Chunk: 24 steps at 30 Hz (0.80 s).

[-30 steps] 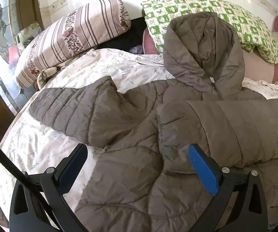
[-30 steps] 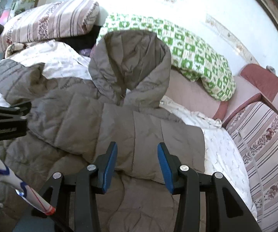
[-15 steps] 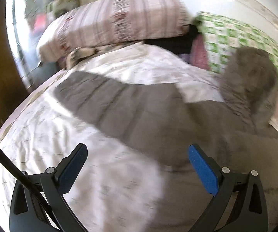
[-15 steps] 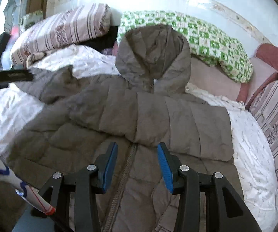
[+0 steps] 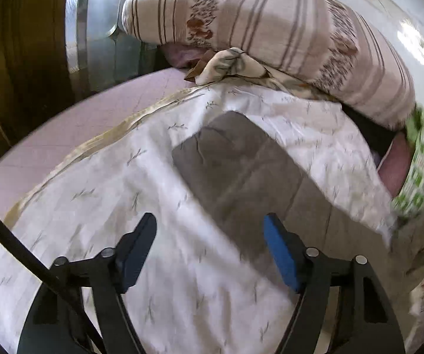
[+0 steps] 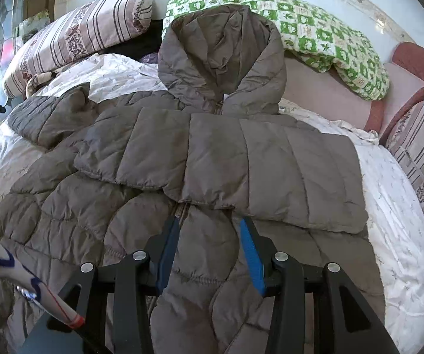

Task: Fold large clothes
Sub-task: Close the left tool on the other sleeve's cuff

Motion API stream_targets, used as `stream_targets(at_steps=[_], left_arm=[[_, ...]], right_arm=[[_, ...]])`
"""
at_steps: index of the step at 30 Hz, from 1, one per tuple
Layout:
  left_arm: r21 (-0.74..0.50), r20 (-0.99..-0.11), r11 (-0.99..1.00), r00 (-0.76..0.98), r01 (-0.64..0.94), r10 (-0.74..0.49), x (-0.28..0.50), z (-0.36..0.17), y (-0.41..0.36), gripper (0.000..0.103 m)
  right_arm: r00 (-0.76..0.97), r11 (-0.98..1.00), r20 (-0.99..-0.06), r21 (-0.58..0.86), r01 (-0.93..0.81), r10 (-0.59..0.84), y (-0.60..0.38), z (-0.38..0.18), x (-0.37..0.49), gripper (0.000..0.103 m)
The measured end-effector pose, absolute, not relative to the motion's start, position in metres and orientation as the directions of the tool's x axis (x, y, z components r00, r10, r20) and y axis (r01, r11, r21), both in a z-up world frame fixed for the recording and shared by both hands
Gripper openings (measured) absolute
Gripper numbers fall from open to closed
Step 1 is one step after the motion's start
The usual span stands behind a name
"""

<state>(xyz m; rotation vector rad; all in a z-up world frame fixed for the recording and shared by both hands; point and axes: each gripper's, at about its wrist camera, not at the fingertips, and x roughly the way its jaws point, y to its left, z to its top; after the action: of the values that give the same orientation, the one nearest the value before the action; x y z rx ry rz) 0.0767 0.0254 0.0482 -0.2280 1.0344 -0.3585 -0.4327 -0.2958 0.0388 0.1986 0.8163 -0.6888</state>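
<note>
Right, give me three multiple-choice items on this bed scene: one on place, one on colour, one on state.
1. Where does the hood of the grey-brown quilted puffer jacket lie?
A. against the green-and-white checked pillow
B. under the striped floral pillow
C. off the bed

2. What colour are the pads of the right gripper?
A. red
B. blue
C. yellow

3. How does the jacket's right-hand sleeve lie in the right wrist view?
A. spread out onto the white sheet
B. folded across the chest
C. tucked into the hood

Key: 1 A, the hood top overlaps the checked pillow; 2 B, both pads show blue; 3 B, the sleeve lies flat over the zip.
</note>
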Motion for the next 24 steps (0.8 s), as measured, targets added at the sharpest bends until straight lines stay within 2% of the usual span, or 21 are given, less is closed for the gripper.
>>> stream_targets(at_steps=[2, 7, 14, 16, 17, 21, 24], left_arm=[[-0.414, -0.791, 0.899, 0.433, 0.141, -0.433, 0.096, 0.036, 0.03, 0.068], [-0.538, -0.758, 0.84, 0.393, 0.077, -0.521, 0.118, 0.004, 0.031, 0.052], [-0.629, -0.688, 0.777, 0.448, 0.023, -0.571, 0.134, -0.015, 0.023, 0.052], [-0.605, -0.698, 0.796, 0.482, -0.002, -0.529, 0.13, -0.012, 0.02, 0.02], [-0.607, -0.699, 0.795, 0.476, 0.0, -0.534, 0.129, -0.011, 0.019, 0.014], [-0.595, -0.686, 0.803, 0.501, 0.033, -0.529, 0.116, 0.009, 0.024, 0.014], [-0.578, -0.661, 0.811, 0.531, 0.089, -0.53, 0.099, 0.044, 0.026, 0.014]], right_arm=[[0.484, 0.771, -0.733, -0.088, 0.63, -0.479, -0.298, 0.036, -0.43, 0.047], [0.478, 0.771, -0.74, -0.085, 0.631, -0.473, -0.301, 0.032, -0.427, 0.047], [0.483, 0.77, -0.737, -0.079, 0.633, -0.473, -0.303, 0.031, -0.427, 0.047], [0.483, 0.769, -0.736, -0.078, 0.635, -0.474, -0.304, 0.031, -0.427, 0.047], [0.485, 0.766, -0.733, -0.077, 0.638, -0.477, -0.304, 0.032, -0.428, 0.047], [0.499, 0.75, -0.711, -0.061, 0.659, -0.496, -0.308, 0.04, -0.435, 0.047], [0.512, 0.729, -0.694, -0.026, 0.684, -0.506, -0.315, 0.049, -0.445, 0.047]])
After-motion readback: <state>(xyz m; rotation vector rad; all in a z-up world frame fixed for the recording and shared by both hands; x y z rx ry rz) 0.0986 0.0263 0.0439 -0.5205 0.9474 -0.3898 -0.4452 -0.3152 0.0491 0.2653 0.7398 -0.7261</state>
